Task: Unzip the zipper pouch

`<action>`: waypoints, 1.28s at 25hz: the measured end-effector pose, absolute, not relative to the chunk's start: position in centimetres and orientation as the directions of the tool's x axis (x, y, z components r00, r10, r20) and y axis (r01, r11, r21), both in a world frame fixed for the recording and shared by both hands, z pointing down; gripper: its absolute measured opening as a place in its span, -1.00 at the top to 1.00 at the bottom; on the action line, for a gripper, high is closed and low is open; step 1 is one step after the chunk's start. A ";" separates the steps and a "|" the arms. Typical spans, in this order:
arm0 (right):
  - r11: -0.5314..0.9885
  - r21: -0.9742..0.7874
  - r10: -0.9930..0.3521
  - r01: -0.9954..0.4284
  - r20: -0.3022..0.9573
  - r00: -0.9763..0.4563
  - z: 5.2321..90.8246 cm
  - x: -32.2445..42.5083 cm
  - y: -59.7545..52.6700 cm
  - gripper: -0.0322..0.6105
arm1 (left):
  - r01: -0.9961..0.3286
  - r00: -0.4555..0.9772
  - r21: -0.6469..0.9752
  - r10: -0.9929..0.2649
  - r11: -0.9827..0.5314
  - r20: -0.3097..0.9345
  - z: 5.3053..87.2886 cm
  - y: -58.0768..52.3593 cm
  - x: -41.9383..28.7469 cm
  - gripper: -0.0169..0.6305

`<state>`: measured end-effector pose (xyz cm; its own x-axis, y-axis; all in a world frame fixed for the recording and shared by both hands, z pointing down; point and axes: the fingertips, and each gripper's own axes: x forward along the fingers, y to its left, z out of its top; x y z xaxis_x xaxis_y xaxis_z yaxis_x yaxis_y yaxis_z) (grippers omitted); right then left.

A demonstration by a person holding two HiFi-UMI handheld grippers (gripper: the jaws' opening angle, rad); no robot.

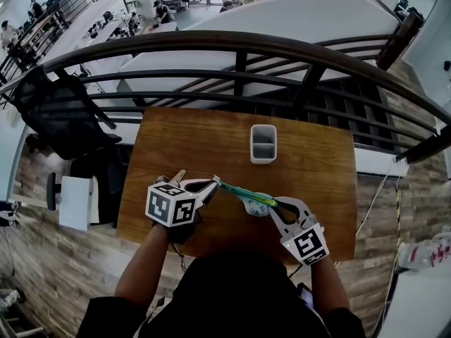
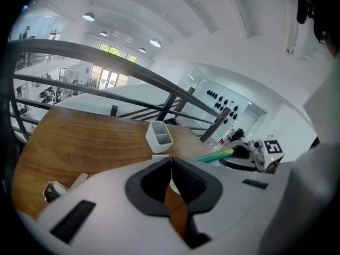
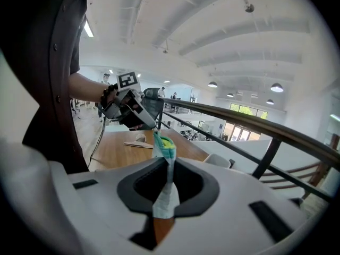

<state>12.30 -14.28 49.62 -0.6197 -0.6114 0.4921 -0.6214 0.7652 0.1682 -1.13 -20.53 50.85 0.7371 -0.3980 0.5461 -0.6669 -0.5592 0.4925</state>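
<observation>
The zipper pouch (image 1: 246, 195) is held stretched above the near part of the wooden table (image 1: 183, 139). The left gripper (image 1: 213, 182), jaws pressed together, pinches its left end. The right gripper (image 1: 272, 204) clamps its right end.

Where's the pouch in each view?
Head view: pouch lower centre, stretched between left gripper and right gripper.
Left gripper view: its green edge right of centre, beyond the jaws.
Right gripper view: centre, standing up from between the jaws.
Shared landmark: the dark railing.
</observation>
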 end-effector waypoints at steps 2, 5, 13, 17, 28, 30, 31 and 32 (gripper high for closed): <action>0.760 0.163 -0.609 -0.629 0.515 -0.603 50.6 12.3 -14.5 0.81 | -0.670 0.736 0.488 -0.410 -0.559 0.539 50.8 -20.5 -1.2 0.91; 0.758 0.136 -0.594 -0.638 0.549 -0.589 52.0 12.4 -14.6 0.62 | -0.670 0.737 0.483 -0.426 -0.564 0.524 50.7 -20.4 -1.2 0.90; 0.727 0.097 -0.614 -0.680 0.535 -0.581 52.0 13.1 -15.1 0.57 | -0.659 0.750 0.496 -0.443 -0.565 0.491 50.0 -20.6 -1.4 0.83; 0.706 0.095 -0.637 -0.702 0.519 -0.570 51.4 13.7 -15.4 0.43 | -0.671 0.741 0.492 -0.474 -0.555 0.476 49.7 -20.6 -1.6 0.82; 0.674 0.093 -0.671 -0.733 0.494 -0.554 50.1 14.1 -15.3 0.31 | -0.677 0.736 0.499 -0.525 -0.542 0.428 48.9 -20.6 -3.0 0.82; 0.667 0.095 -0.680 -0.739 0.482 -0.552 49.7 14.1 -15.1 0.32 | -0.676 0.737 0.490 -0.534 -0.551 0.416 48.8 -20.5 -3.1 0.82; 0.663 0.094 -0.686 -0.743 0.475 -0.551 49.4 14.2 -15.0 0.32 | -0.675 0.737 0.483 -0.540 -0.557 0.406 48.6 -20.4 -3.2 0.82; 0.657 0.093 -0.692 -0.748 0.467 -0.550 49.1 14.2 -14.8 0.33 | -0.676 0.736 0.476 -0.549 -0.563 0.395 48.4 -20.3 -3.3 0.82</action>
